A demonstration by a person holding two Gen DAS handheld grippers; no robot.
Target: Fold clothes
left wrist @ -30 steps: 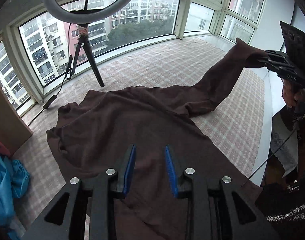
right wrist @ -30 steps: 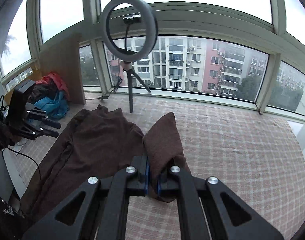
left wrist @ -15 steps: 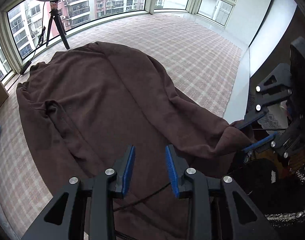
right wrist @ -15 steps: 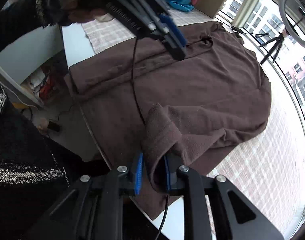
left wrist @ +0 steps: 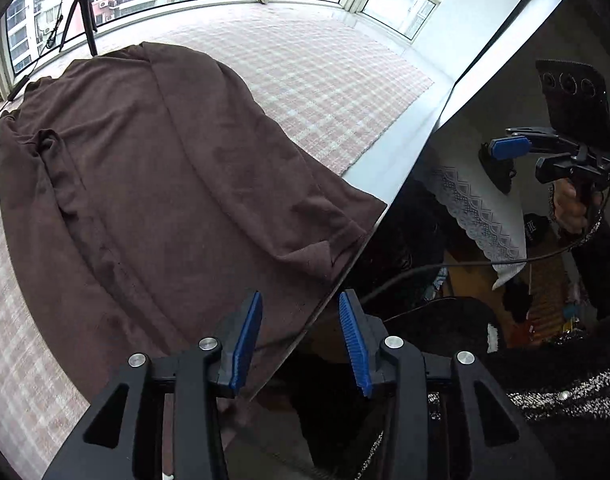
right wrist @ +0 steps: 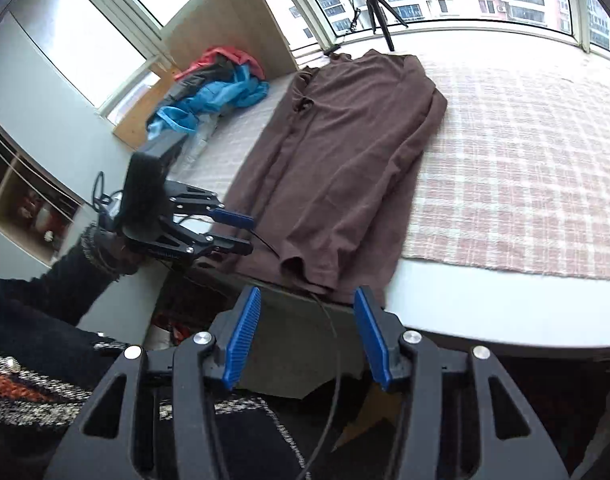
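Both sets of jaws are spreading with nothing between their blue pads. From its own wrist view the left gripper [left wrist: 301,336] hangs over the near edge of the platform [left wrist: 389,168], its released fingers framing that edge and a thin black cable. At 10 o'clock from it the brown sweater [left wrist: 153,176] lies spread on the pink plaid mat [left wrist: 325,80], with 1 sleeve folded across the body and its cuff [left wrist: 317,256] resting near the platform's edge, just above the fingers. A tripod [left wrist: 81,12] stands by the windows at 11 o'clock. At 2 o'clock the right gripper [left wrist: 509,148] is held off the platform in a hand [left wrist: 573,208], apart from the cloth.

From the right wrist view, the left gripper [right wrist: 233,232] sits at 9 o'clock beside the sweater's [right wrist: 353,152] hem edge. A pile of blue and red clothes [right wrist: 217,84] lies at 11 o'clock. The right gripper [right wrist: 307,336] points at the platform's edge [right wrist: 505,308], below the sweater's cuff and clear of it.
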